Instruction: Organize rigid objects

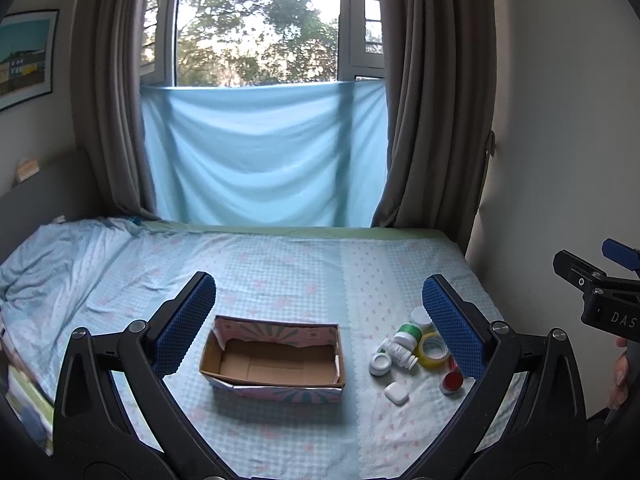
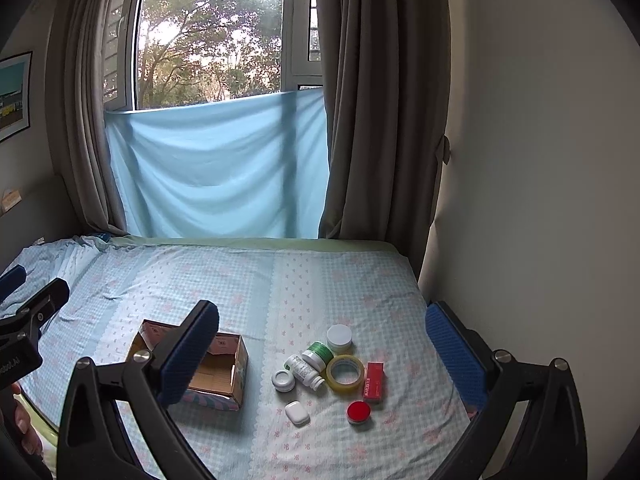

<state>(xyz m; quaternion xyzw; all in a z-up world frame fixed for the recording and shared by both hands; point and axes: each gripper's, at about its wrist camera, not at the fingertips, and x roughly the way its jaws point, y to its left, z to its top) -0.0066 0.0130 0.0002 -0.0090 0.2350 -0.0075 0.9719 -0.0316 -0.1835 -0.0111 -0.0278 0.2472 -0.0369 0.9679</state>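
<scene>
Both grippers, left gripper (image 1: 318,320) and right gripper (image 2: 322,342), hover with jaws wide, empty; the tipped white plastic pill bottle (image 2: 306,371) could roll on the soft checked bed (image 2: 280,280) before reaching the open cardboard box (image 1: 276,360).

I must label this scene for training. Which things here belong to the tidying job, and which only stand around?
Job: cardboard box, tape roll, red box, red-lidded jar, white case, two bottles, white jars.

Not job: curtains, blue cloth, wall picture.

Left gripper (image 1: 319,322) spread wide above bed (image 1: 280,264), empty cardboard box (image 1: 273,360), small containers (image 1: 404,354) beside it
</scene>
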